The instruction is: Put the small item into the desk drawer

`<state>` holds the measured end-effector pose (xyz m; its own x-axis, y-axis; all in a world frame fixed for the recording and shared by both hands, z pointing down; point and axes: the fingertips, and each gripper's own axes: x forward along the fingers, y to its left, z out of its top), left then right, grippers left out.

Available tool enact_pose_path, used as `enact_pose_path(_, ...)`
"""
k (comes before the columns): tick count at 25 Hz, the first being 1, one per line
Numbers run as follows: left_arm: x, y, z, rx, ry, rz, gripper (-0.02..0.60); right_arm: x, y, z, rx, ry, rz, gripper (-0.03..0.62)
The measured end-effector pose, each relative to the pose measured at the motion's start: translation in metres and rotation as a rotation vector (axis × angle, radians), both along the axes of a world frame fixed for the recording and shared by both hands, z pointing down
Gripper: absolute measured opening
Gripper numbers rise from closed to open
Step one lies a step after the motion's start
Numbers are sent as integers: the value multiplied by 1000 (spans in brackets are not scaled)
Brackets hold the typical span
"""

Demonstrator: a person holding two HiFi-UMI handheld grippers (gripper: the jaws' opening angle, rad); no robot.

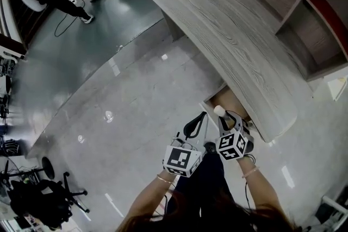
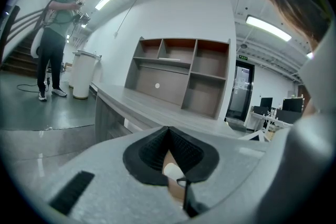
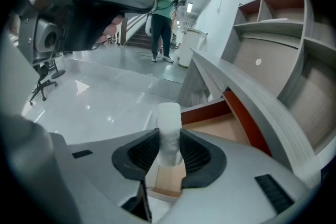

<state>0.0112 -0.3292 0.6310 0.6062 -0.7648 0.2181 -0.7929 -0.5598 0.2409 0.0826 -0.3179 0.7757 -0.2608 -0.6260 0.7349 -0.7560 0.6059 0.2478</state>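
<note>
Left claw [image 1: 195, 125] is pressed together with nothing in it, low beside its partner. Right claw [image 3: 169, 138] pinches the small white item [image 3: 169, 115] upright, tilted down over the open drawer [image 3: 215, 127] beneath the grey surface [image 1: 234, 35].

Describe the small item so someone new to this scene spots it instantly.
Find the long grey wood-grain desk, then the open drawer under its near end. At that drawer the right claw grips a stubby white cylinder that sticks out past its tips. The left claw beside it is shut on nothing.
</note>
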Motion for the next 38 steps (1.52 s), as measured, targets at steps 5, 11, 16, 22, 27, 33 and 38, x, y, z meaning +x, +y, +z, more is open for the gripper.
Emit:
enact_pose_path(5,0,0,13,-5,4,-16,15,0,-2,22,-31,30,-1,109)
enact_pose_path(11,-6,-1,29,-18,18,-46,15,3,-5,44,-76,81,-13,110)
enact_pose_path(16,-9,0,43,-33,3,-59,15,0,-6,59,-103,144,-38,110)
enact_pose_path(22,-15,4,55,-56,10,-80,15,-3,-9,75,-147,186,-33,110)
enact_pose_path(27,-27,7,63,-82,18,-117,15,-7,-12,85,-171,191,-24,110)
enact_pose_path(33,-34,5,69,-82,20,-129,15,-8,-18,96,-195,194,-6,112)
enact_pose_path(38,-38,1,74,-92,18,-136,15,-10,-21,106,-218,194,14,114)
